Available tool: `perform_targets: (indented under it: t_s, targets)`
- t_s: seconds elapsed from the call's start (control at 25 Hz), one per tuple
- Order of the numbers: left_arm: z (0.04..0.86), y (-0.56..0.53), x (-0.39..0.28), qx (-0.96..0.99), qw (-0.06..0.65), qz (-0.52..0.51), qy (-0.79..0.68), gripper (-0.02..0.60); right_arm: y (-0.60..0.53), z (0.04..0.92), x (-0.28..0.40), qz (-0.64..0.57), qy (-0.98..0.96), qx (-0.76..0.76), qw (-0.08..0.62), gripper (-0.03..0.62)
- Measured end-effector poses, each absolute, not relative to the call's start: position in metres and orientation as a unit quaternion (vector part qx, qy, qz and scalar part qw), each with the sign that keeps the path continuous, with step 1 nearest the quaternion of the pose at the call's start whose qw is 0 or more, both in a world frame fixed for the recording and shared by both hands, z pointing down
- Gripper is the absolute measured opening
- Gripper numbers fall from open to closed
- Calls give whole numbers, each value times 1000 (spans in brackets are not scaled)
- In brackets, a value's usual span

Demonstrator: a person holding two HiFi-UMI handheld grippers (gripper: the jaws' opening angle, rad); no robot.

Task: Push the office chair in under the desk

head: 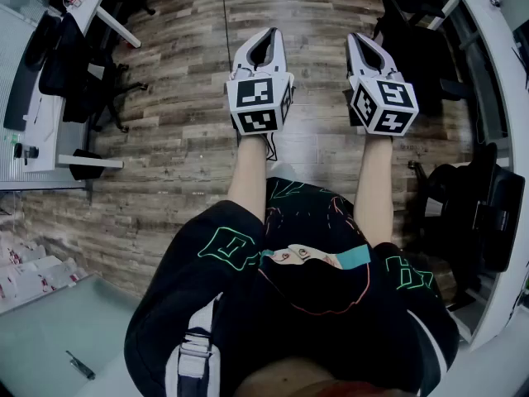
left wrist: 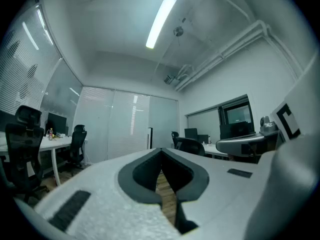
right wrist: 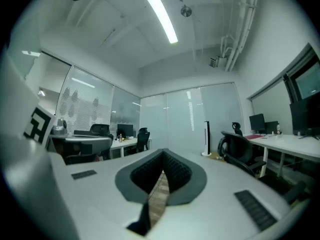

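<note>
Plainly, left hand-held gripper (head: 269, 34): closed, empty.
Right hand-held gripper (head: 357, 39): closed, empty.
Head view only: office chair (head: 473, 213) at four o'clock, beside surface (head: 501, 85).

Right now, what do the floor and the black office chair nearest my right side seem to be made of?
Floor: wood or wood-look planks, matte, going by staggered boards with grey-brown grain. Office chair: black, probably plastic frame with fabric or mesh; too dark to tell which.

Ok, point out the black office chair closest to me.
Head view, lower right: the black office chair stands on the wooden floor beside the white desk, to the right of the right gripper.
</note>
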State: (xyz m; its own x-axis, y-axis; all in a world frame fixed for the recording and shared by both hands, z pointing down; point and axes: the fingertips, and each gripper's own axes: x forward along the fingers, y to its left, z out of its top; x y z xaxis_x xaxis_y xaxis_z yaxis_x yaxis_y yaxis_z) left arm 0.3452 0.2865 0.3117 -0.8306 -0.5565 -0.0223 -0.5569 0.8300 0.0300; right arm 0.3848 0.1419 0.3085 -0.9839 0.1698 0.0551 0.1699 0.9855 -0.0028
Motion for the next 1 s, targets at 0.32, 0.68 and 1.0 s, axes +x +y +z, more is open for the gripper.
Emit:
perform_targets:
  t_s: [0.32, 0.68, 1.0]
  targets:
    - [309, 287, 315, -295, 12, 20, 955, 8, 140, 298, 356, 3, -997, -79, 7, 5]
    - [297, 295, 252, -296, 20, 30, 955, 8, 146, 290, 305, 3, -997, -76, 5, 5]
    - [301, 309, 205, -303, 5, 29, 952, 8, 148, 289, 257, 9, -998, -55, 20, 5]
